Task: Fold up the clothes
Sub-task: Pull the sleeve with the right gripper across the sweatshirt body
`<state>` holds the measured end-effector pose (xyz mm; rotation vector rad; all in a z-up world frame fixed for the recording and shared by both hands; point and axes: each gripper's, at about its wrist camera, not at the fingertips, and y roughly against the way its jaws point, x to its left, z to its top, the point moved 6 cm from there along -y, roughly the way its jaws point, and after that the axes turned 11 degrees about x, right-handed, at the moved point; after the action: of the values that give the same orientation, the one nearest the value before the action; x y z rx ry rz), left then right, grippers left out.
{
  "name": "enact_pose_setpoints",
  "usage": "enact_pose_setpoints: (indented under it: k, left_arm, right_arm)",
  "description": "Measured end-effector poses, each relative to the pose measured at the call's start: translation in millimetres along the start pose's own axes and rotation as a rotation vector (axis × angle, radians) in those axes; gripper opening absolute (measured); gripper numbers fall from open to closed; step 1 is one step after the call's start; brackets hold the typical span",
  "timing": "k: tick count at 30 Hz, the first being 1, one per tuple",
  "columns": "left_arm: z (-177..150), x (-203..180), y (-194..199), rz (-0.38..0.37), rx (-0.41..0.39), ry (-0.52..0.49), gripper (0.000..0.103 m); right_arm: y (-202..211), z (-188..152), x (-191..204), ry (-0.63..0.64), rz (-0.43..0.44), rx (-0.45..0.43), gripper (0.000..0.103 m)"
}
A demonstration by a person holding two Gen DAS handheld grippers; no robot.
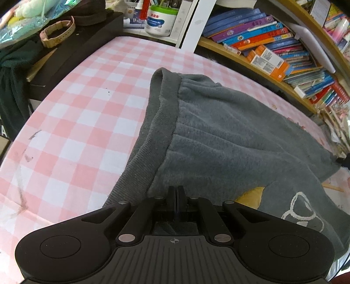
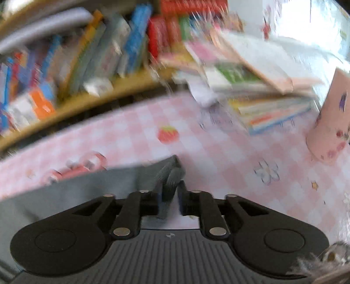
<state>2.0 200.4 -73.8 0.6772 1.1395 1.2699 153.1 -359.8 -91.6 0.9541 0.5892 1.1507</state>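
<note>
Grey fleece trousers [image 1: 229,135] lie on a pink-and-white checked tablecloth [image 1: 72,122], ribbed waistband [image 1: 157,122] toward the left, a white and yellow print near the lower right. My left gripper [image 1: 177,190] is shut at the near edge of the trousers; whether cloth is pinched between its fingers is hidden. In the blurred right wrist view, my right gripper [image 2: 171,185] is shut on a ribbed corner of the grey trousers [image 2: 170,174], lifted above the cloth [image 2: 218,153].
A bookshelf [image 1: 273,50] full of books runs along the far side. A black box [image 1: 72,50] with a pink strap stands at the left, a white tub [image 1: 161,19] behind. A stack of books [image 2: 262,98] and a pink cup [image 2: 330,122] sit at the right.
</note>
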Motion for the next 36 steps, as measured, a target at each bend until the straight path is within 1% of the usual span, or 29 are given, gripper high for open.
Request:
enact_pose_setpoints:
  k: [1,2,4,5,7,8,10,12,14,17,21,24,27,29,33,36]
  left_arm:
    - [0.9,-1.3,0.5,0.009,0.009,-0.007,0.004]
    - [4.0,-3.2,2.9,0.011,0.004,-0.016,0.005]
    - [13.8,-7.5,10.4,0.001,-0.025,-0.035,0.005]
    - [18.6,-9.7,14.1,-0.004,-0.040,-0.044,0.005]
    - [28.3,-14.1,21.7,-0.014,-0.069,-0.063,0.005]
    - [36.0,-16.5,23.2,-0.011,-0.081,-0.077,0.005]
    - [54.7,-22.4,18.8,-0.002,-0.091,-0.099,0.005]
    - [74.5,-28.3,10.1,-0.016,-0.092,-0.106,0.005]
    - [95.9,-35.2,-3.0,-0.025,-0.078,-0.120,0.005]
    - [123.4,-47.5,-27.9,-0.042,-0.036,-0.156,0.005]
    - [141.5,-59.6,-57.3,-0.066,0.013,-0.175,0.005]
    - [151.9,-53.4,-76.1,-0.050,0.042,-0.141,0.004]
    - [162.2,-43.3,-88.8,-0.070,0.054,-0.077,0.004]
    - [169.0,-38.9,-91.2,-0.083,0.044,-0.041,0.004]
    - [181.3,-34.2,-95.2,-0.071,0.014,0.005,0.005]
    - [185.5,-30.8,-96.0,-0.076,0.003,0.034,0.005]
  right_arm:
    - [-5.2,-1.7,-5.0,-0.008,-0.038,0.010,0.038]
    - [-6.5,-3.3,-7.7,-0.017,-0.053,0.007,0.039]
    - [0.6,-7.7,-8.4,-0.034,-0.021,-0.018,0.039]
    - [6.2,-10.5,-2.9,-0.014,0.008,-0.028,0.039]
    - [18.0,-16.8,13.5,0.058,0.067,-0.048,0.040]
    - [21.7,-20.3,22.5,0.100,0.096,-0.052,0.042]
    - [25.5,-28.8,44.3,0.194,0.143,-0.047,0.044]
    - [25.4,-36.7,66.7,0.274,0.171,-0.035,0.047]
    - [21.1,-38.3,84.0,0.320,0.179,-0.016,0.049]
    - [8.1,-37.8,103.5,0.365,0.146,0.008,0.049]
    - [-7.1,-27.8,118.4,0.373,0.135,0.041,0.048]
    - [-20.0,-19.2,127.3,0.371,0.126,0.071,0.048]
    - [-34.6,-8.2,129.1,0.359,0.110,0.092,0.049]
    - [-40.3,0.9,131.3,0.355,0.112,0.097,0.050]
    - [-52.1,19.9,139.8,0.354,0.109,0.096,0.052]
    - [-61.8,34.5,148.0,0.345,0.109,0.091,0.052]
